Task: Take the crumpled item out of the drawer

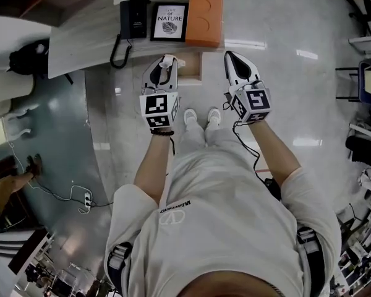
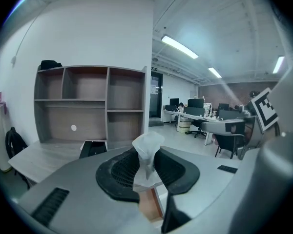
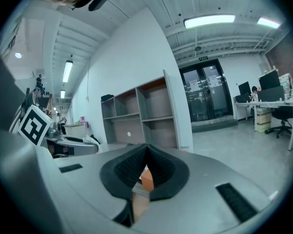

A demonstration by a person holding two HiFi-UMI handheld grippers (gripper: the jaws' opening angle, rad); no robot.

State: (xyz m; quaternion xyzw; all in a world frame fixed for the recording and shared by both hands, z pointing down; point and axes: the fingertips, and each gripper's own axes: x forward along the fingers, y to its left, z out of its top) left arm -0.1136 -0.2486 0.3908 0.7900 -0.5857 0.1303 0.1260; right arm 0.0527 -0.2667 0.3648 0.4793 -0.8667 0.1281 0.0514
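Crumpled tissue [image 2: 147, 141] pinched between left gripper [image 2: 147, 154] jaws, frame centre (poking above tips); right gripper [image 3: 146, 152] clenched, empty.

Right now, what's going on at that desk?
A person stands at the desk with a gripper in each hand. The left gripper has its fingers closed on the crumpled white item and holds it over the open drawer, seemingly clear of it. The right gripper is beside it, fingers together and holding nothing.
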